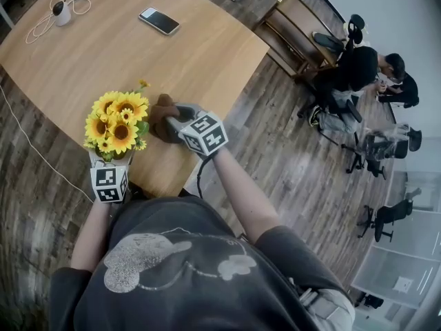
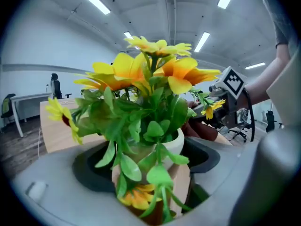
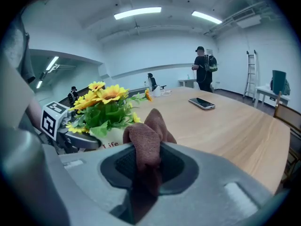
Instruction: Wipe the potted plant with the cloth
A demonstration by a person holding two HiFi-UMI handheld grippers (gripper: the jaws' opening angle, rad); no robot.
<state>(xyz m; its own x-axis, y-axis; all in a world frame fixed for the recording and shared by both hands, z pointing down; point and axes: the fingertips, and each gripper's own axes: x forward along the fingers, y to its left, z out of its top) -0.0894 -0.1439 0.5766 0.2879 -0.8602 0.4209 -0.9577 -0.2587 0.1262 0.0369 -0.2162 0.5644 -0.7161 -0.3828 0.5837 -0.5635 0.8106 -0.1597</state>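
And there it was: the potted plant (image 1: pixel 116 124), yellow sunflowers and all, was seen standing at the near edge of the table (image 1: pixel 138 54), toward its left side. The cream pot was taken between the jaws of the left gripper (image 2: pixel 150 182), both sides pressed against it, with green leaves spilling down over them. Over that same near edge, a little further right, the brown cloth (image 1: pixel 163 110) was gripped tight in the right gripper (image 3: pixel 143 173). The jaws were clamped on the bunched fabric, and a folded hump was pushed up above them. The cloth was held level with the blooms and close by them; whether contact was made could not be told. Further back, a phone (image 1: pixel 159 21) was seen lying flat near the table's middle, and a small white device (image 1: pixel 62 12) with a looped cable was spotted at its far left corner.
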